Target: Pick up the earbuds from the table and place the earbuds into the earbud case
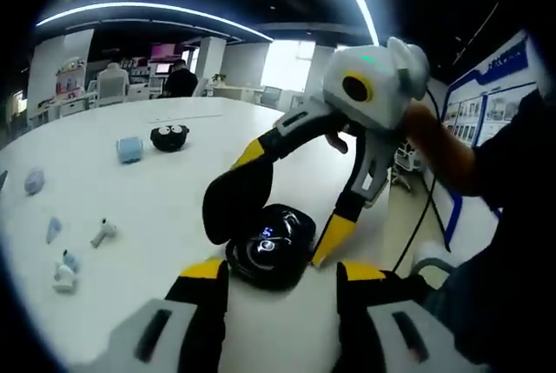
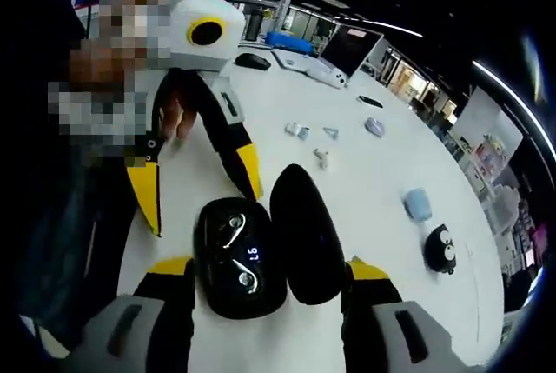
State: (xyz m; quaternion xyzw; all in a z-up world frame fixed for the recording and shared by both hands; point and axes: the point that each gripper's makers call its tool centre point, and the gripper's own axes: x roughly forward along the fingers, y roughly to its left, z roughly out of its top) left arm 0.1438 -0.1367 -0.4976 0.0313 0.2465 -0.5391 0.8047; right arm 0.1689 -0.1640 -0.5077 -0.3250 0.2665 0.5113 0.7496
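The black earbud case (image 2: 228, 299) lies open on the white table (image 2: 373, 208), lid (image 2: 304, 234) folded out beside it. Two earbuds (image 2: 233, 227) sit in its wells next to a small lit display. My right gripper (image 2: 269, 270) is open, and the open case and lid lie between its jaws. It enters the left gripper view as a white body with yellow-tipped fingers (image 1: 334, 236) straddling the case (image 1: 269, 247) and lid (image 1: 236, 199). My left gripper (image 1: 282, 273) is open, its jaws flanking the case's near edge. Its fingers (image 2: 248, 169) reach toward the case's far edge.
Loose white earbuds (image 1: 102, 232) (image 1: 62, 273) lie to the left, with small bluish pieces (image 1: 35, 182), a light blue case (image 1: 129, 149) and a black toy with eyes (image 1: 169, 136). A mouse (image 2: 253, 61) and screen (image 2: 352, 47) stand at the far edge. A person's hand (image 1: 434, 134) holds the right gripper.
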